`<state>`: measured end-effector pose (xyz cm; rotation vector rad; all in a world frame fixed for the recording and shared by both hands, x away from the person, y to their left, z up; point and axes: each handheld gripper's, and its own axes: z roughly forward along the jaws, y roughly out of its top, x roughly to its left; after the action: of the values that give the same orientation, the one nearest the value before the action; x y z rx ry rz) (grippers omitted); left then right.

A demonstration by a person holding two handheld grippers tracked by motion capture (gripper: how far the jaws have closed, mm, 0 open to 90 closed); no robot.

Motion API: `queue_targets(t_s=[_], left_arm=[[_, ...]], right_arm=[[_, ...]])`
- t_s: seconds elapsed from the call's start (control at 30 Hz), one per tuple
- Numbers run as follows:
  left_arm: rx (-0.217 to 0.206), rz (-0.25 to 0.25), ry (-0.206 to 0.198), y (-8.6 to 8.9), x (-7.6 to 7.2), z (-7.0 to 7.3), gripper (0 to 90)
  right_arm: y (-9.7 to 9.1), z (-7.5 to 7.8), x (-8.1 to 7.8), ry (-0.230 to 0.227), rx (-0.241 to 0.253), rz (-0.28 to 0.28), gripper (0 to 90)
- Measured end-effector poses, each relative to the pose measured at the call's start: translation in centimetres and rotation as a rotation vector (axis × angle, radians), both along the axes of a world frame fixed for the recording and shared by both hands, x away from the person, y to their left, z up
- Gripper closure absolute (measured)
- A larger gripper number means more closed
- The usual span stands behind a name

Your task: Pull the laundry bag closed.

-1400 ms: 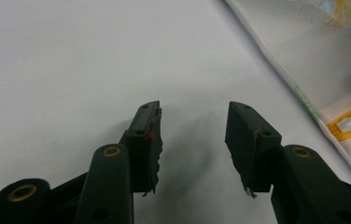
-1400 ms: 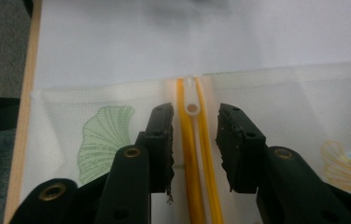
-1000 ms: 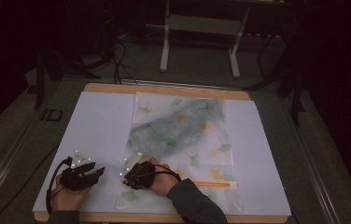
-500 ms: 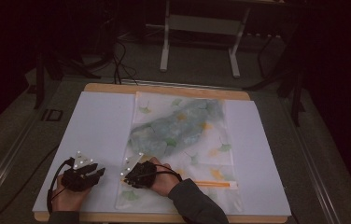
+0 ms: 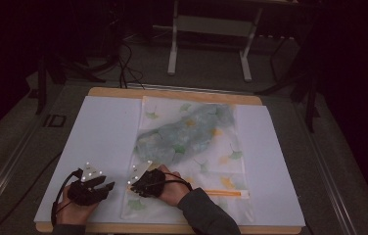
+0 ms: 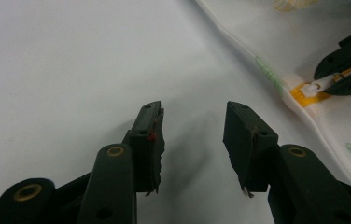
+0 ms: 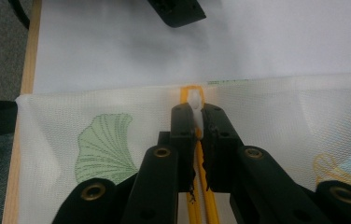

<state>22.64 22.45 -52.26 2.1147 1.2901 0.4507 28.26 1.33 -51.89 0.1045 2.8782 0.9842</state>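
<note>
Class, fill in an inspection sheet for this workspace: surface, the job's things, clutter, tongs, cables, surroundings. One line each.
Surface: white sheet on a wooden-edged table.
Job's things: leaf-printed mesh bag lying flat, a bluish-green item inside; orange zipper with white pull tab.
Clutter: nothing seen.
Tongs: right tongs shut on the white pull tab; left tongs open over the white sheet, nothing between them, jaws just opening.
Cables: a black cable loops from the left tongs.
Surroundings: dark floor, metal stand beyond the table.

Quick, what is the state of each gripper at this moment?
Left gripper: open, holding nothing, over the white sheet.
Right gripper: closed on the white zipper pull of the mesh bag.
</note>
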Motion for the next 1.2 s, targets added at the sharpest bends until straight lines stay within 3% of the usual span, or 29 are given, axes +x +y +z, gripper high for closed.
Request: queue_targets(t_s=[0.33,0.63,0.73,0.97,1.07,1.2], left_arm=[[-0.027,-0.037,0.018,-0.8,-0.5,0.3,59.1],[-0.093,-0.069,0.034,-1.1,-0.6,0.9,58.6],[-0.147,-0.099,0.048,-1.2,-0.7,1.0,58.7],[-0.148,-0.136,0.079,-2.1,-0.6,0.9,58.9],[-0.188,-0.155,0.1,-2.2,-0.4,0.7,58.9],[-0.204,-0.166,0.106,-2.3,-0.3,0.6,58.6]], right_arm=[[-0.2,-0.1,0.1,-0.002,0.008,-0.007,83.8],[-0.2,-0.1,0.0,-0.008,0.016,-0.009,83.9],[-0.2,-0.1,0.0,-0.008,0.015,-0.01,83.9],[-0.4,0.2,0.2,-0.014,0.024,-0.009,83.9],[-0.5,0.4,0.2,-0.017,0.027,-0.012,83.9],[-0.5,0.3,0.1,-0.019,0.018,-0.009,84.0]])
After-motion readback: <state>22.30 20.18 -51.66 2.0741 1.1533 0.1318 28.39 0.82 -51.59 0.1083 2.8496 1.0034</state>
